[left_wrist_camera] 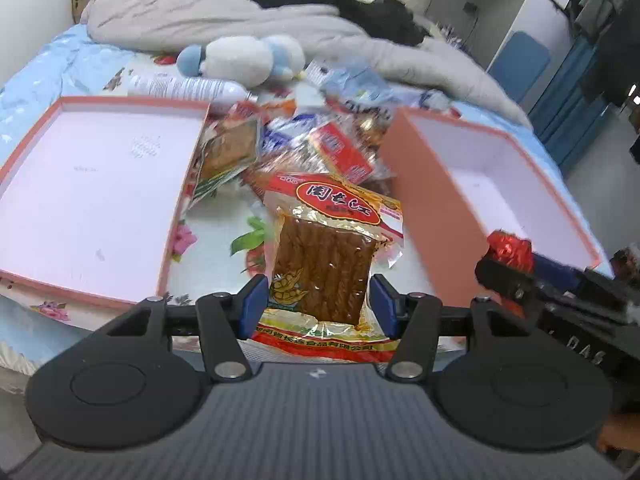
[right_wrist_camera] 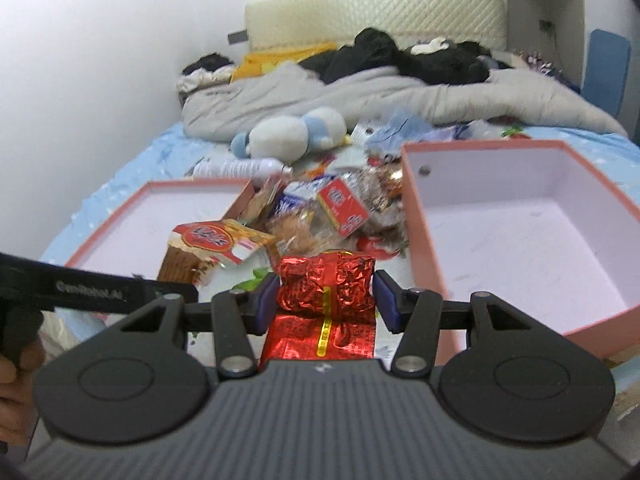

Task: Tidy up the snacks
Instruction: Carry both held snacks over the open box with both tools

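Item 1: brown snack packet (left_wrist_camera: 324, 264), clear wrapper with a red and yellow label, clamped between the blue fingers (left_wrist_camera: 253, 305) of the left gripper (left_wrist_camera: 319, 306), held above the bed (left_wrist_camera: 28, 92) near its front edge.

Item 2: red foil packet (right_wrist_camera: 326, 280) with a yellow strip, crumpled, clamped between the fingers of the right gripper (right_wrist_camera: 326, 300), just left of the deep pink box's (right_wrist_camera: 420, 232) near corner.

Item 3: snack pile (right_wrist_camera: 320, 208), mixed wrappers, on the flowered sheet between the two boxes.

Item 4: shallow pink lid (left_wrist_camera: 176, 216), white inside, open side up, toward the bed's left edge.

Item 5: deep pink box, white inside, toward the right edge.

Item 6: plush toy (left_wrist_camera: 244, 60), white and blue, and a plastic bottle (left_wrist_camera: 184, 86) lying behind the pile; grey quilt (left_wrist_camera: 172, 16) beyond.
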Demonstrator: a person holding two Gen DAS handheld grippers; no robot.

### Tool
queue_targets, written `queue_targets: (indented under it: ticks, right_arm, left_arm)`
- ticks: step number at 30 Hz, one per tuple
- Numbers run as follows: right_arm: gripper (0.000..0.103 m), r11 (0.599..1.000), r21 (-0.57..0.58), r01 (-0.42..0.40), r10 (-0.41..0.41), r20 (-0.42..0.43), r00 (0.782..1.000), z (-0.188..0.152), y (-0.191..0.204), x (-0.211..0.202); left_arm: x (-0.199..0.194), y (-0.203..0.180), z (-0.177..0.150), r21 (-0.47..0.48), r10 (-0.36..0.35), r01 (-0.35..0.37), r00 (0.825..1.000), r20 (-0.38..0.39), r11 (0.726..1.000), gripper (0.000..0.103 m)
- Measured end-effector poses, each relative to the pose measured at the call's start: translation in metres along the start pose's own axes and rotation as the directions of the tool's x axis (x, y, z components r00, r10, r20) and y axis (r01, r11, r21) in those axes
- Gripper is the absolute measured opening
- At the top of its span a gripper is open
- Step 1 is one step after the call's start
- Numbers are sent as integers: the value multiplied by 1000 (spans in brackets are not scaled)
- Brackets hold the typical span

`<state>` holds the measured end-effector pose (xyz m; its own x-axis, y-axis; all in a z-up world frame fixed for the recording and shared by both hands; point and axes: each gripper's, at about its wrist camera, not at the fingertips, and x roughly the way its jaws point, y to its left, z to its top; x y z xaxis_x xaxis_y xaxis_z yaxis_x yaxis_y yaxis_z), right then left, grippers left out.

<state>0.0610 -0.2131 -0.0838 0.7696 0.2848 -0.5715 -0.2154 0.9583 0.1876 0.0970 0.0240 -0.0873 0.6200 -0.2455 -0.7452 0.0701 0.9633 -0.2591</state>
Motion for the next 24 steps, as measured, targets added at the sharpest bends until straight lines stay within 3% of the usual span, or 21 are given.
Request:
queue_targets:
  ticks: [9, 24]
  right_arm:
    - [54, 998, 20, 57, -57, 43, 997, 4, -21, -45]
    - [53, 981, 113, 157, -156, -14, 988, 3, -89, -63]
  left_arm:
    - [-32, -51, 0, 9, -48, 48, 998, 36, 999, 61]
    - [-7, -134, 7, 47, -144, 145, 989, -39, 988, 61]
